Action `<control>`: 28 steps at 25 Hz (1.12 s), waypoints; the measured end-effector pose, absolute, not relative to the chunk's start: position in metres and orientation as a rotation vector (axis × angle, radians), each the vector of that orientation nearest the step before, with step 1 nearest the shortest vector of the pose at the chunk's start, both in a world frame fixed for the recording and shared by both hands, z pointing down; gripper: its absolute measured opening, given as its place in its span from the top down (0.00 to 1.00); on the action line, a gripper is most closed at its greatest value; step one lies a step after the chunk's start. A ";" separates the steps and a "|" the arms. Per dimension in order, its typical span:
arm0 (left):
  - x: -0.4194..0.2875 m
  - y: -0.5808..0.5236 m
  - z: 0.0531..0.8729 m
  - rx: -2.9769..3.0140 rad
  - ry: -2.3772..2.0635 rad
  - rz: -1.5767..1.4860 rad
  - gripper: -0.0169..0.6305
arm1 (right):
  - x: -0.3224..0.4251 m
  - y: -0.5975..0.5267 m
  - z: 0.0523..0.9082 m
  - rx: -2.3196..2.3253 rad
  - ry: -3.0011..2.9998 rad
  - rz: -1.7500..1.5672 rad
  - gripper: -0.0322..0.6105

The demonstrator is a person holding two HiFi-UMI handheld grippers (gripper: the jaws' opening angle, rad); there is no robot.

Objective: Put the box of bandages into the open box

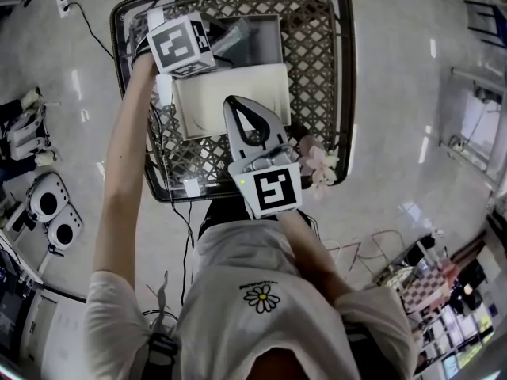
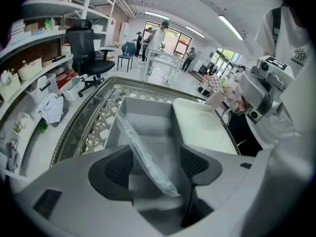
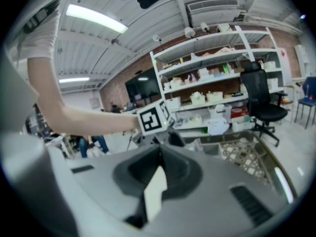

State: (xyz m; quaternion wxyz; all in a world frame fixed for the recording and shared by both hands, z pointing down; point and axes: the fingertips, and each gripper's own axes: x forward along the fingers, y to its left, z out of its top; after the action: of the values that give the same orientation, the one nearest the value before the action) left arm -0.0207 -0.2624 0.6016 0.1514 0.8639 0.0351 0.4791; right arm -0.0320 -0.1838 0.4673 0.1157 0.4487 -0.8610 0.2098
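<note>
Holds the left gripper over the far left part of the basket, jaws spread wide and pressing on nothing. Between those jaws, shows the box of bandages, flat and in clear wrap, leaning inside the open box: upper end up against the left wall, lower end slanting down toward the gripper. Touching a pad or just clear of it: cannot tell. Has the white lid of the open box folded out flat on the near side, across the middle of the basket. At the near right edge of that lid, pinches it with the right gripper, jaws pressed together on the thin white edge.
</note>
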 end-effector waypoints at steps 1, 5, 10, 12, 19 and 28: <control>-0.020 -0.262 0.600 2.490 0.104 1.373 0.50 | -0.032 -0.184 0.467 1.316 -2.521 0.613 0.90; -0.017 -0.257 0.589 2.513 0.145 1.362 0.49 | -0.033 -0.182 0.467 1.317 -2.524 0.609 0.90; -0.017 -0.263 0.579 2.554 0.111 1.368 0.49 | -0.036 -0.180 0.465 1.316 -2.533 0.606 0.90; -0.018 -0.267 0.575 2.570 0.089 1.374 0.49 | -0.037 -0.179 0.465 1.314 -2.535 0.602 0.90; -0.024 -0.276 0.572 2.592 0.011 1.383 0.49 | -0.042 -0.175 0.464 1.309 -2.539 0.602 0.90; -0.016 -0.276 0.589 2.585 -0.066 1.339 0.47 | -0.037 -0.170 0.468 1.317 -2.528 0.610 0.90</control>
State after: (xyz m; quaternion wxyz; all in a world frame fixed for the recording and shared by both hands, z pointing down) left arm -0.0159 -0.2761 0.5894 0.1145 0.8818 -0.0227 0.4569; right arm -0.0367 -0.1700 0.4678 0.1129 0.4489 -0.8617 0.2078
